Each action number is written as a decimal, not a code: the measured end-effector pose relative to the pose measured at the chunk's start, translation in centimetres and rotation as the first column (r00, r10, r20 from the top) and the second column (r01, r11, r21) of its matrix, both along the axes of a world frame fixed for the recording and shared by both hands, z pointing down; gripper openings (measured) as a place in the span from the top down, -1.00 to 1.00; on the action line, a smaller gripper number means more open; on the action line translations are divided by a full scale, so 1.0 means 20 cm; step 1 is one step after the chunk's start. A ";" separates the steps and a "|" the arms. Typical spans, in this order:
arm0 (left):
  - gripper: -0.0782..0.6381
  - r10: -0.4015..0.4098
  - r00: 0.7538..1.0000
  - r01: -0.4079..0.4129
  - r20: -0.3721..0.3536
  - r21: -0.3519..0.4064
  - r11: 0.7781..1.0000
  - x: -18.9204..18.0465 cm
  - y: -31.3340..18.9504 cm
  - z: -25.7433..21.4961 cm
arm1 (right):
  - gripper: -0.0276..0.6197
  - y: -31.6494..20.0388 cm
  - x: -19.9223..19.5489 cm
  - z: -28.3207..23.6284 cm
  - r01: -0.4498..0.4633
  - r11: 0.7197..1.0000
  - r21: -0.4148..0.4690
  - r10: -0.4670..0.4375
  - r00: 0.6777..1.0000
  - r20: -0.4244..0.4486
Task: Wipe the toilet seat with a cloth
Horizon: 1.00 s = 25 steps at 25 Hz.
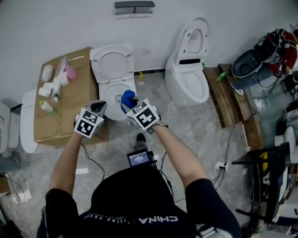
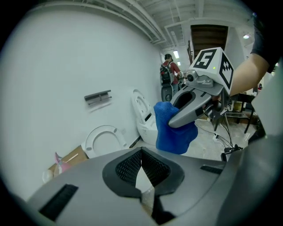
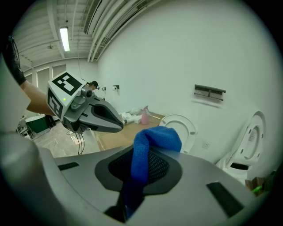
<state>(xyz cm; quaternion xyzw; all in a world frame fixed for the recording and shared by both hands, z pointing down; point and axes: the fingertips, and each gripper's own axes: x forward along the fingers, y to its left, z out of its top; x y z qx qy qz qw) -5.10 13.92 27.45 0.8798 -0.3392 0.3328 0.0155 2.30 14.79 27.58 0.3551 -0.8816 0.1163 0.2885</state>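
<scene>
Cloth [image 3: 157,137], blue and bunched, is being clamped between the jaws of the right gripper [image 3: 140,161]. A thick fold is standing up over the jaw tips, and a tail is hanging down between the pads toward the camera. The left gripper [image 2: 141,154] is being held just to the left of the right one, about level with it and apart from it. Its jaws are being pressed together with nothing between them. Both tools are being pointed forward and downward by a person's hands.

Ahead of and below the right gripper's tips, a white toilet [image 1: 115,93] is being faced. In the head view the cloth is being seen over the bowl, while both gripper views are showing it in the air, clear of the porcelain. The toilet seat [image 1: 112,61] is standing raised against the wall, beyond the tips of both tools.

To the left of the left gripper a cardboard box [image 1: 70,100] is being seen, with bottles lying on it, a pink bottle [image 1: 71,72] among them. Well off to the right of the right gripper a second toilet [image 1: 186,74] is standing with its lid up. High on the wall ahead of both grippers a dark bracket [image 1: 134,7] is being shown.
</scene>
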 end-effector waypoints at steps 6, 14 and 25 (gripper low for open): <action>0.75 -0.090 0.996 0.090 0.006 0.012 0.996 0.03 -0.47 -0.09 | 0.75 -0.48 0.07 -0.08 0.054 0.998 0.009 -0.054 0.998 0.025; 0.75 -0.140 0.990 0.139 0.010 0.019 0.990 0.20 -0.95 -0.15 | 0.75 -1.00 0.19 -0.16 0.125 0.992 0.020 -0.126 0.991 0.040; 0.75 -0.144 0.988 0.144 0.064 0.013 0.990 0.24 -1.20 -0.09 | 0.75 -1.26 0.18 -0.09 0.158 0.987 -0.018 -0.157 0.986 0.061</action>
